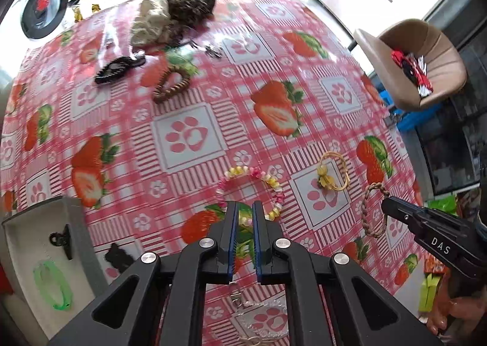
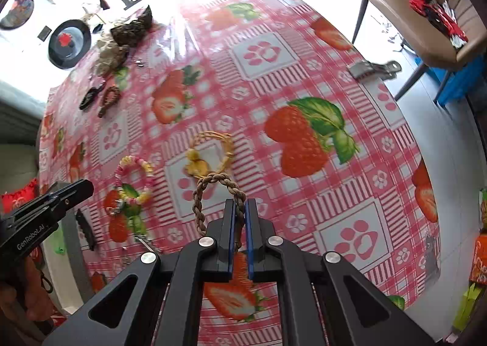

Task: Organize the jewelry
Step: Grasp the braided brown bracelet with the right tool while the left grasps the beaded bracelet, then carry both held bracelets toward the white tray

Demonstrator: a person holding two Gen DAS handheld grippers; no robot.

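My left gripper (image 1: 245, 209) points down at the strawberry tablecloth and is shut on a pink, yellow and white bead bracelet (image 1: 275, 190). The bottom of its loop passes between the pads, and the rest fans out beyond the fingertips. From the right wrist view that bracelet (image 2: 134, 181) shows just past the left gripper (image 2: 89, 186). My right gripper (image 2: 239, 206) is shut on a braided brown rope bracelet (image 2: 201, 193), which loops up and to the left of the fingertips. A yellow cord bracelet (image 2: 213, 151) lies flat just beyond it.
A grey tray (image 1: 70, 203) at the near left holds a black clip (image 1: 62, 241) and a green bangle (image 1: 51, 288). A silver chain (image 1: 261, 324) lies under my left gripper. Brown (image 1: 170, 84) and black (image 1: 117, 70) bracelets and pouches (image 1: 170, 14) lie far off. A chair (image 1: 426, 65) stands beyond the table's right edge.
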